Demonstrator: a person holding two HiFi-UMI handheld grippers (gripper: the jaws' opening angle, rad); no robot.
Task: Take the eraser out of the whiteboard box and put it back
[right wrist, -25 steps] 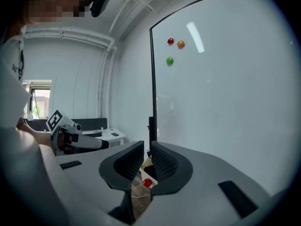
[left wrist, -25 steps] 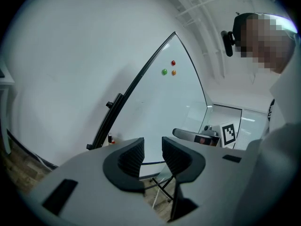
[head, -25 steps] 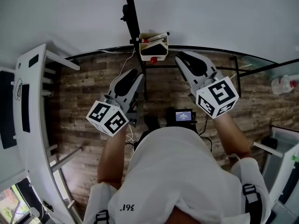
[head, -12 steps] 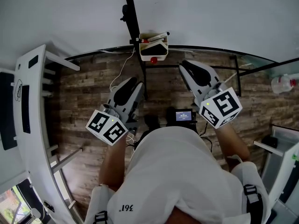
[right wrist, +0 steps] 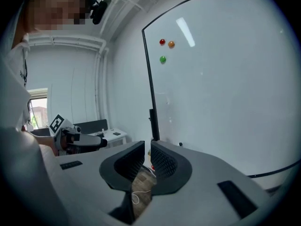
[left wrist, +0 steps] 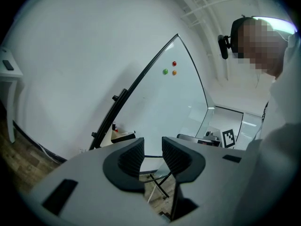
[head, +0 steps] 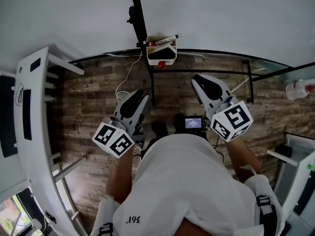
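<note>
Black against the white whiteboard box (head: 151, 56), the eraser (head: 165, 49) lies inside it, well ahead of our left gripper (head: 140, 94) and right gripper (head: 198, 79), both empty with jaws barely parted, so we risk nudging rather than straddling it.

- The head view sits above the person and faces steeply down, past a white shirt (head: 187, 181), onto the brown wood-plank floor (head: 93, 97). The glossy black-framed whiteboard (head: 221, 18) fills its top.
- The left gripper view rides the left gripper (left wrist: 153, 145), close behind the jaws, and looks slantwise across the whiteboard.
- The right gripper view rides the right gripper (right wrist: 147, 149) likewise, with the board filling its right half.
- Both gripper views share the three small round magnets (left wrist: 174, 72), and each catches the other gripper at its edge.
- The head view holds both grippers, and shares the white open-topped box (head: 171, 59) with the left gripper view.
</note>
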